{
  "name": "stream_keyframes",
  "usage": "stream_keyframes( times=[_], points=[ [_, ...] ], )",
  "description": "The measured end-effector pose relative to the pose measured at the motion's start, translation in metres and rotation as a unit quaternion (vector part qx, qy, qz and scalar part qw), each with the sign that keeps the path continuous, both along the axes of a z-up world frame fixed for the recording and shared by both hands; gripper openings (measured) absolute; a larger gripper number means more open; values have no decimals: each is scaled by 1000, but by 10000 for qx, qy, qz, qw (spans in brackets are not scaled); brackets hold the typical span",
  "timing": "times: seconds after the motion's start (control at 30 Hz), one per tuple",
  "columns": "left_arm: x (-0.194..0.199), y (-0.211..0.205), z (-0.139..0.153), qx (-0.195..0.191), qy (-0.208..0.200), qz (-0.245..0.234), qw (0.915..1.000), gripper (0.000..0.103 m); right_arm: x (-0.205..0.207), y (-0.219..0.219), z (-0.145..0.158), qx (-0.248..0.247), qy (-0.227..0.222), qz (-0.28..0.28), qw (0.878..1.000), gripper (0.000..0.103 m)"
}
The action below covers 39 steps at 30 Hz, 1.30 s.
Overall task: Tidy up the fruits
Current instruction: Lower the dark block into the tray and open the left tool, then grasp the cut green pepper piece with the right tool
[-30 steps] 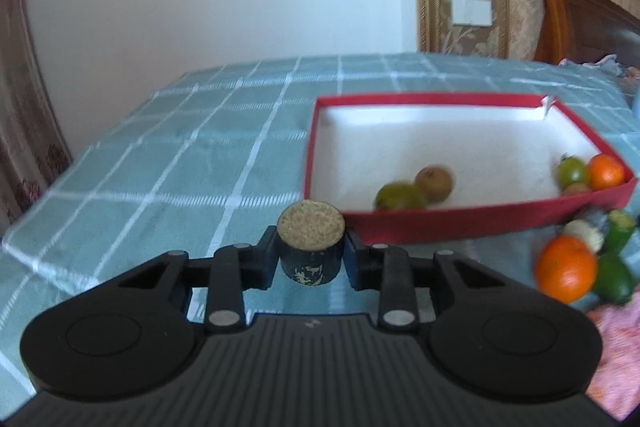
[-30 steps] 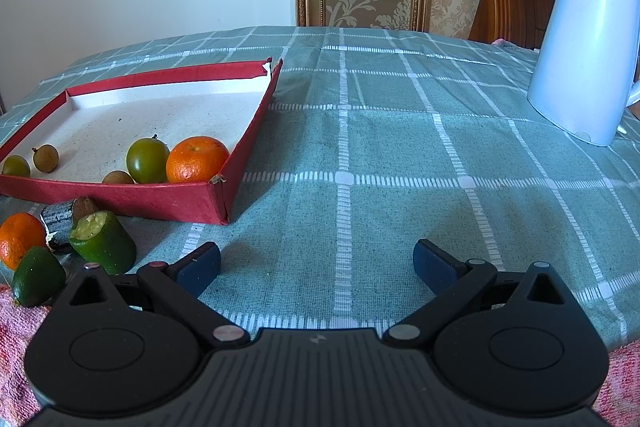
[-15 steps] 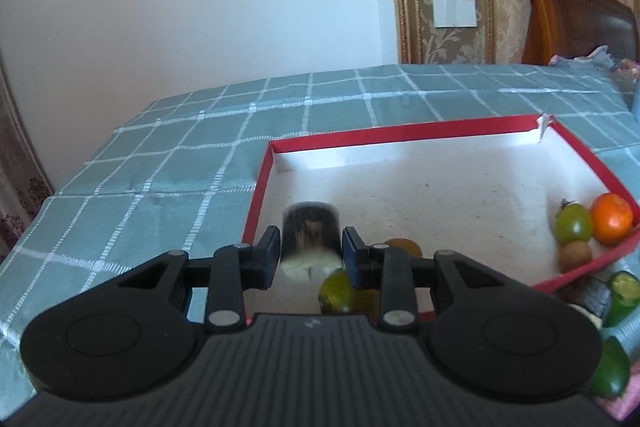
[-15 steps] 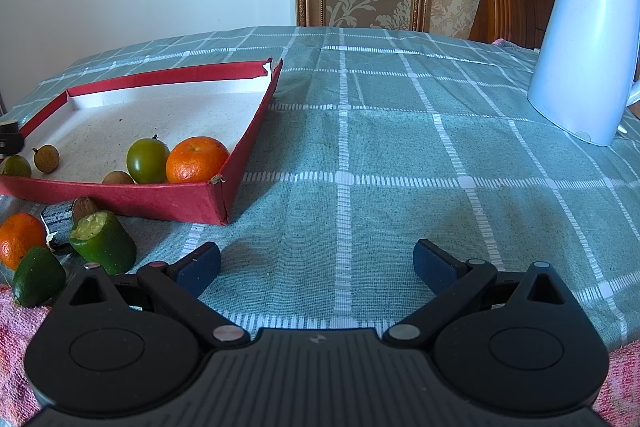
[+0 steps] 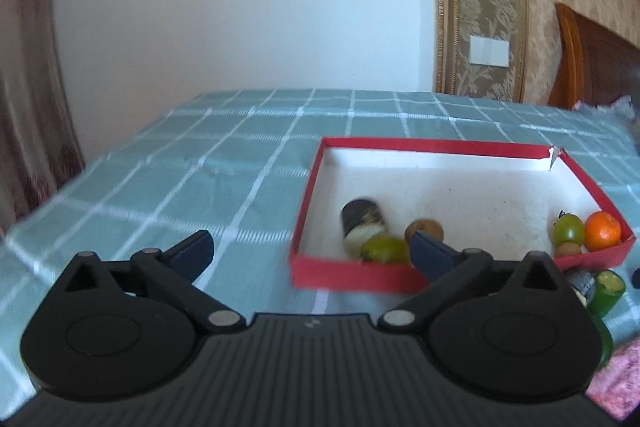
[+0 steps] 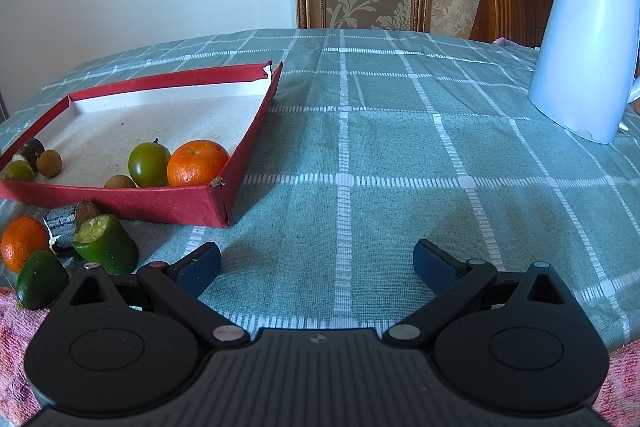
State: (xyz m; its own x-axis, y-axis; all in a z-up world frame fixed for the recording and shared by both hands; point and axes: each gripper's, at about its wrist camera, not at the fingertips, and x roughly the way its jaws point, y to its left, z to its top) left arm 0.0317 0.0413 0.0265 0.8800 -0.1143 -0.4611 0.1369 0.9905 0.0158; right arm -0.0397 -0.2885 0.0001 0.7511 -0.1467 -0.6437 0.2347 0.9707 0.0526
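A red tray (image 5: 352, 273) (image 6: 168, 209) with a white floor lies on the checked tablecloth. In its near left corner lie a dark sugarcane piece (image 5: 362, 223) (image 6: 30, 149), a green fruit (image 5: 384, 249) and a brown longan (image 5: 424, 229). An orange (image 5: 602, 231) (image 6: 198, 163), a green tomato (image 5: 568, 230) (image 6: 149, 165) and a small brown fruit (image 6: 119, 181) lie in its right corner. My left gripper (image 5: 310, 251) is open and empty just before the tray. My right gripper (image 6: 316, 265) is open and empty over the cloth.
Outside the tray lie an orange (image 6: 24, 243), two green cane pieces (image 6: 106, 245) (image 6: 40, 279) and a dark cane piece (image 6: 66, 221). A white kettle (image 6: 584, 43) stands at the far right. A pink towel (image 6: 16, 327) lies at the near edge.
My left gripper carried the dark cane piece over the tray, opened and let it go. The piece now lies in the tray's corner. My right gripper has not moved.
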Motion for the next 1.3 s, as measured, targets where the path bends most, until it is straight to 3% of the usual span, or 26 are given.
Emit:
stream_keyframes(
  times=[0.23, 0.37, 0.5, 0.6, 0.7, 0.9, 1.0, 1.3],
  points=[
    [-5, 15, -21, -181, 316, 155, 9992, 103, -24, 20, 14, 135, -838, 757, 9935, 103],
    [-8, 15, -20, -189, 278, 87, 9994, 103, -27, 50, 18, -452, -886, 1199, 9878, 103],
    [-3, 13, -23, -133, 474, 97, 9987, 103, -26, 64, 19, -616, -902, 1516, 9824, 101],
    [-3, 15, -23, -171, 469, 98, 9987, 103, -22, 71, 16, -696, -772, 1681, 9803, 90],
    [-3, 15, -24, -183, 485, 108, 9986, 103, -16, 75, 12, -699, -580, 1828, 9789, 70],
    [-1, 16, -24, -216, 522, 97, 9984, 103, -10, 80, 10, -812, -459, 1957, 9762, 69],
    [-1, 16, -24, -222, 549, 106, 9982, 103, -6, 83, 9, -775, -380, 2088, 9741, 58],
    [-1, 16, -25, -246, 570, 139, 9980, 103, 3, 90, 7, -689, -267, 2320, 9699, 38]
  ],
)
